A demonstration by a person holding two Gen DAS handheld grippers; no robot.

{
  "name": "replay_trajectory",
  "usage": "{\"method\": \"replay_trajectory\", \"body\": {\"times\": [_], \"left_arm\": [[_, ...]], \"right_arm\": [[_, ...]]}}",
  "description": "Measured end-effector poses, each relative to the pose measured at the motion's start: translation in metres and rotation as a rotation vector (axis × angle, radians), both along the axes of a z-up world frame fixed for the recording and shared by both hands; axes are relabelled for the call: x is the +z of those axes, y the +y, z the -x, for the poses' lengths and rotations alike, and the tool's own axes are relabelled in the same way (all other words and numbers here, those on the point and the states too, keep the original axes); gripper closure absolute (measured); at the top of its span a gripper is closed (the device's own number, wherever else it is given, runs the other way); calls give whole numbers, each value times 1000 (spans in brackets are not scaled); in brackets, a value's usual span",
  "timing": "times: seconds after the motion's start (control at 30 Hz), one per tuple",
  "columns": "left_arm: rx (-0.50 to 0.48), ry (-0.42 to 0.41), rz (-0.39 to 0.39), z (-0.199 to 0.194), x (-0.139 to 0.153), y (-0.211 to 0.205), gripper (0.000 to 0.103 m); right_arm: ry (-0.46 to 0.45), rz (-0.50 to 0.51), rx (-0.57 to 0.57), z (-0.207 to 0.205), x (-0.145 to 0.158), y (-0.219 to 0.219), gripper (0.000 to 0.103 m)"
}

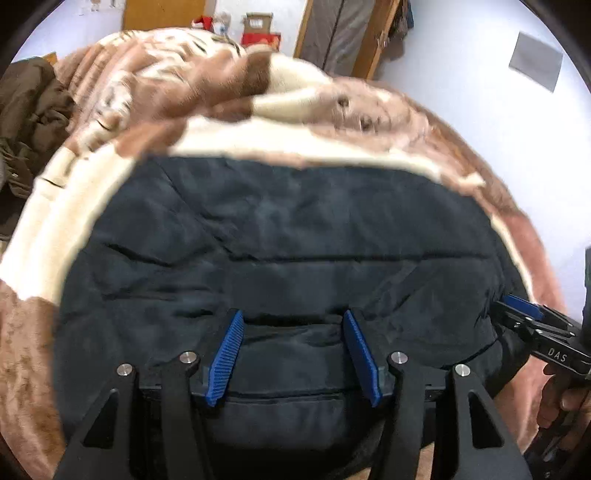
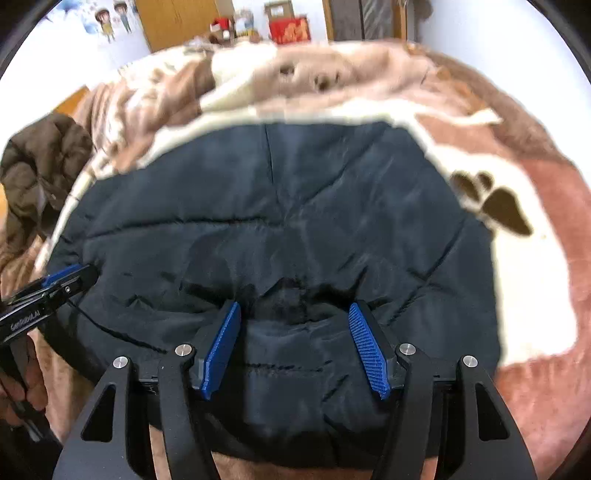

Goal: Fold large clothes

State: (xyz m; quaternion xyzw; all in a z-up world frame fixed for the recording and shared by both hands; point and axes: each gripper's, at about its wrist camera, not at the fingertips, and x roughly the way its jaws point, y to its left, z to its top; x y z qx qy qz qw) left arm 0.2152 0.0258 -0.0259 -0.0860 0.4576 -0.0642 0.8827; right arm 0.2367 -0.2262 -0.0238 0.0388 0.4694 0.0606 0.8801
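Note:
A dark navy quilted jacket (image 1: 280,236) lies folded into a broad block on a brown-and-cream plush blanket (image 1: 92,192); it also fills the right wrist view (image 2: 288,206). My left gripper (image 1: 293,317) is open, its blue pads astride the jacket's near edge fold. My right gripper (image 2: 295,310) is open the same way over the jacket's near edge. Each gripper shows in the other's view, at the jacket's side edges: the right one (image 1: 524,310) and the left one (image 2: 70,277).
A brown coat (image 2: 40,166) lies bunched at the bed's left side, also in the left wrist view (image 1: 26,122). The blanket (image 2: 535,277) has a paw print (image 2: 495,206) to the jacket's right. Wooden doors and red boxes (image 2: 288,27) stand behind the bed.

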Motion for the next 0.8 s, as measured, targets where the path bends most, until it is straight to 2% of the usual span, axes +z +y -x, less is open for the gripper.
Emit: {"method": "replay_trajectory", "body": {"times": [0.07, 0.1, 0.13, 0.2, 0.27, 0.33, 0.43, 0.5, 0.57, 0.7, 0.8], "left_arm": [[35, -61, -32, 3, 15, 20, 45], [61, -73, -59, 3, 17, 31, 45], [94, -66, -82, 1, 15, 44, 45], [166, 0, -80, -9, -1, 71, 45], [206, 48, -44, -13, -21, 90, 45], [212, 57, -26, -14, -33, 97, 43], [211, 55, -36, -14, -40, 93, 43], [216, 63, -55, -17, -39, 91, 44], [222, 72, -74, -16, -26, 88, 46], [187, -65, -111, -14, 17, 80, 47], [168, -76, -141, -37, 19, 77, 47]], "right_arm": [[-41, 21, -45, 7, 8, -19, 42], [-32, 28, -78, 5, 5, -31, 42], [-3, 32, -111, 1, -2, -42, 42], [67, 39, -176, -7, -24, -65, 42], [98, -30, -187, -11, -41, -78, 42], [105, -51, -189, -12, -48, -81, 41], [101, -22, -175, -15, -53, -77, 41], [110, -2, -186, -17, -47, -73, 41], [73, 39, -191, -12, -27, -68, 41], [-77, 96, -156, -6, 14, -59, 41], [-90, 85, -116, -26, 17, -51, 41]]}}
